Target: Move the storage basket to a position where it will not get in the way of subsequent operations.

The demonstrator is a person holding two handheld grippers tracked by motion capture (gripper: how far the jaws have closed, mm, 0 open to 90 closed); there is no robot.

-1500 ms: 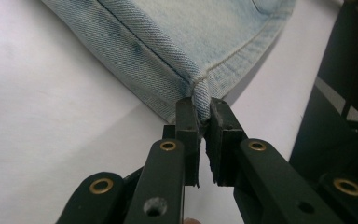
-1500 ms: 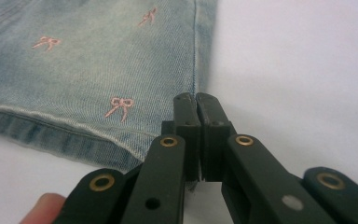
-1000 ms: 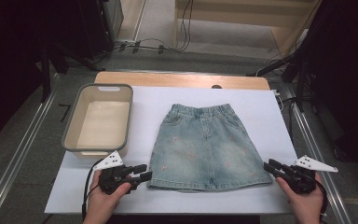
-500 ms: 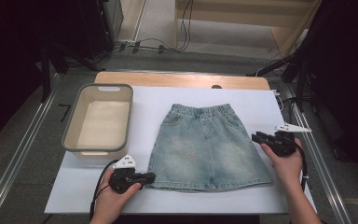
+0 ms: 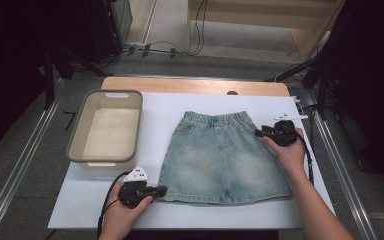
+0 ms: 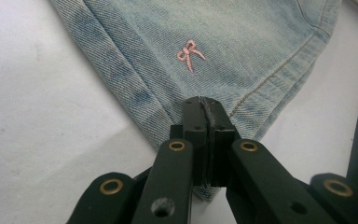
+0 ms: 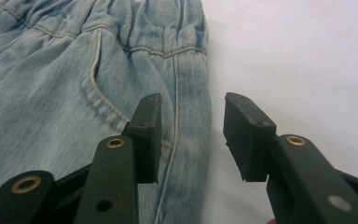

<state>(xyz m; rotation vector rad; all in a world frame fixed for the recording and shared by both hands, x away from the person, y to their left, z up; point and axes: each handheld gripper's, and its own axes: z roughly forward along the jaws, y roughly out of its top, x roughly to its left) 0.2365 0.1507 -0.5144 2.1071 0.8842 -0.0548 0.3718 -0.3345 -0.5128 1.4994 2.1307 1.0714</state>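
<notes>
Lying flat on the white table (image 5: 200, 105) is a little denim skirt (image 5: 225, 160). It sits in the middle of the table, a bit to the right. Its stretchy waist end points away from the person, toward the far edge. Its wide bottom hem points back at the person. So the long way of the skirt runs from near to far, and the hem is wider than the waist. Small pink bows (image 6: 189, 53) are sewn on the cloth.

At the near left corner of the hem is the left gripper (image 5: 161, 189). Its jaws are pressed tight together, and the corner of the hem is pinched between them. In the left gripper view the denim runs right under the closed tips.

Up by the waist, on the right side of the skirt, is the right gripper (image 5: 258, 133). Its jaws have just been opening and they stand apart. In the right gripper view one jaw is over the denim next to the pocket, and the other is over the white table. The side seam of the skirt lies between them, but they do not squeeze it.

A pale plastic tub (image 5: 76, 131) sits on the left of the table, apart from the skirt.
</notes>
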